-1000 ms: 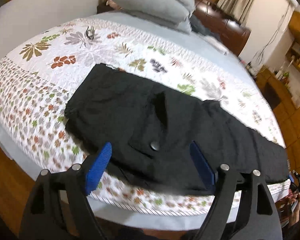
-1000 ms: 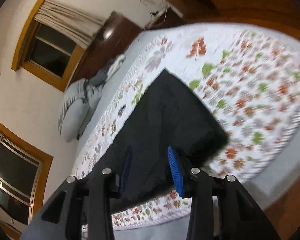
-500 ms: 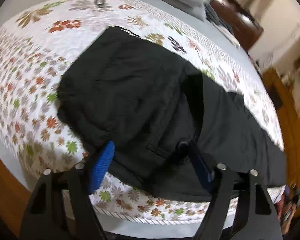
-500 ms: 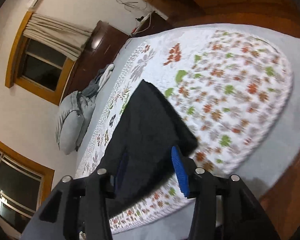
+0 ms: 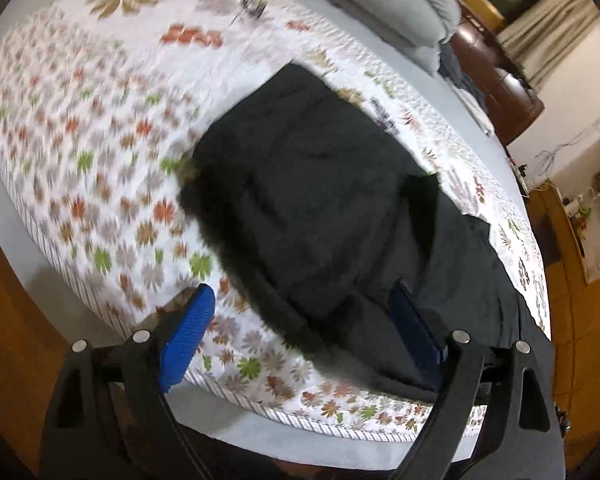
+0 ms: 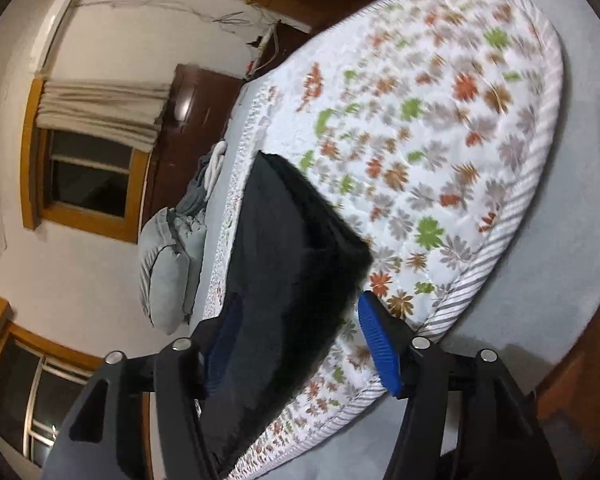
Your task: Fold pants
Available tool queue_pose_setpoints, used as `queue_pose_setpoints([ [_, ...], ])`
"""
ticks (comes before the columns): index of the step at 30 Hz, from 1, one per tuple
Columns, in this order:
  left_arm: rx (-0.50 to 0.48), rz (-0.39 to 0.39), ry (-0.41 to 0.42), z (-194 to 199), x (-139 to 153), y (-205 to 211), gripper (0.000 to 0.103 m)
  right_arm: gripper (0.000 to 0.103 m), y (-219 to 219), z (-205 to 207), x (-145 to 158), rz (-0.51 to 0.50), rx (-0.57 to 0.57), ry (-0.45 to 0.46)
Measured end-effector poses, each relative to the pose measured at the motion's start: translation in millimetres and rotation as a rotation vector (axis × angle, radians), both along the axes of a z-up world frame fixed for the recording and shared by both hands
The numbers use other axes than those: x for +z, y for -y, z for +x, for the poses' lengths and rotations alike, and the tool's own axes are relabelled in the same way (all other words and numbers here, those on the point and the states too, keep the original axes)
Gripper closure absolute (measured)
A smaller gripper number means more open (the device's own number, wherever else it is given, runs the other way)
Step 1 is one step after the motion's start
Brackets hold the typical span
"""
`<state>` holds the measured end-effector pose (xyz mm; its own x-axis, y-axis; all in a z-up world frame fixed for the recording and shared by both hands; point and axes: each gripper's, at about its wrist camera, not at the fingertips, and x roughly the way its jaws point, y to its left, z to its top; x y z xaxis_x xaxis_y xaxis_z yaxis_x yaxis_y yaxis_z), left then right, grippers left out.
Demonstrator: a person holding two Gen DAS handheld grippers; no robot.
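On quilt: pants lie btwn jaws of L tool & R tool; both just opened wide, ungripped.

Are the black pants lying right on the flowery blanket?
Touching. The left wrist view shows the black pants spread flat on the flowery blanket, with no gap at their edges.

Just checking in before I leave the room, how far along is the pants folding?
Early. Done: the black pants lie lengthwise on the quilt, seemingly folded leg over leg. In hand: nothing gripped; left gripper and right gripper have just been opening, jaws straddling the near edge. Left: the crosswise folds.
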<state>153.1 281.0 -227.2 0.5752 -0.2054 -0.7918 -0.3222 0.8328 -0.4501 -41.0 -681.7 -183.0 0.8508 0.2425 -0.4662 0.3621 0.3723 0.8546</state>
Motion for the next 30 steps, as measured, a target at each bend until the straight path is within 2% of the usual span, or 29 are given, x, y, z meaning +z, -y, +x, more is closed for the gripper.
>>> queue_pose_setpoints([
  [4,-0.002,0.024,0.003,1,-6,5,0.014,0.035,4,2,-8,0.031,-0.019,0.031],
  [9,0.031,-0.019,0.019,7,-9,6,0.011,0.033,5,12,-9,0.055,-0.025,0.082],
  [15,0.052,-0.029,0.013,9,-11,6,0.011,0.036,3,1,-22,0.06,-0.035,0.133],
  [17,0.058,-0.034,0.013,9,-11,5,0.011,0.031,2,8,-20,0.046,-0.029,0.13],
  [19,0.073,-0.054,0.017,8,-11,4,0.01,0.021,1,13,-18,0.043,-0.034,0.139],
  [20,0.077,-0.065,0.021,7,-11,3,0.01,0.021,0,14,-17,0.043,-0.035,0.15],
  [22,0.077,-0.079,0.028,5,-9,3,0.01,0.028,-2,13,-18,0.021,-0.031,0.149],
  [27,0.081,-0.124,0.046,4,-6,6,0.01,0.034,-8,15,-10,-0.004,-0.001,0.178],
  [30,0.081,-0.132,0.035,8,-7,12,0.01,0.056,-1,20,-24,0.011,-0.017,0.146],
])
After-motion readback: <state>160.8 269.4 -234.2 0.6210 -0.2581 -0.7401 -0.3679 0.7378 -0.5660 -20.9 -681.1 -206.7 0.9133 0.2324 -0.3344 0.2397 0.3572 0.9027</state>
